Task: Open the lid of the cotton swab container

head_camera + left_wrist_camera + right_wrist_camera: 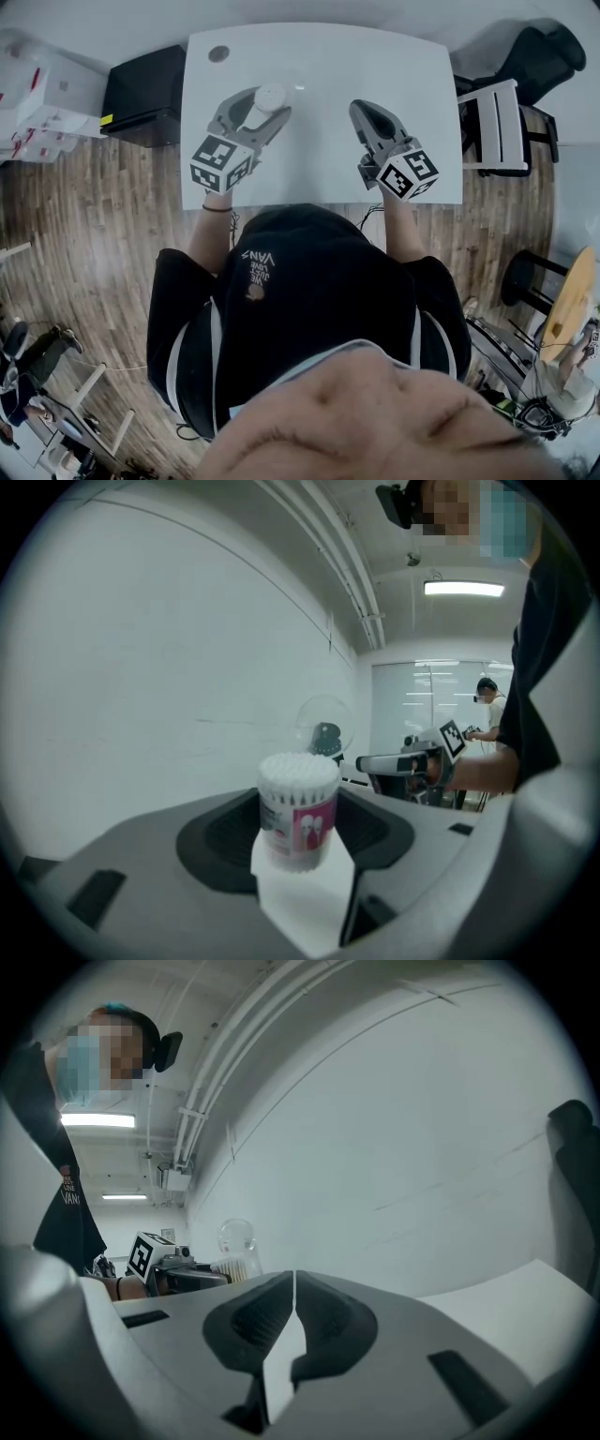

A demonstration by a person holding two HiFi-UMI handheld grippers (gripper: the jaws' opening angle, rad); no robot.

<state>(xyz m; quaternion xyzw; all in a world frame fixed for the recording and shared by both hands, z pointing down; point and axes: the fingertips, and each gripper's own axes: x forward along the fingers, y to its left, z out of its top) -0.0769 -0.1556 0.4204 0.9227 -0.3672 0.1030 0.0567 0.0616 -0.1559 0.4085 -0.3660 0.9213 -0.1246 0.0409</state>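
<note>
Left gripper view: left claw (300, 841) clamps cotton swab container (298, 803).

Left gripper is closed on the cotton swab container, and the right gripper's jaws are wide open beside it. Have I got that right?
Not quite. The left gripper does grip the cotton swab container, but the right gripper is not open. Its jaws are shut together with nothing between them, as the right gripper view shows.
</note>
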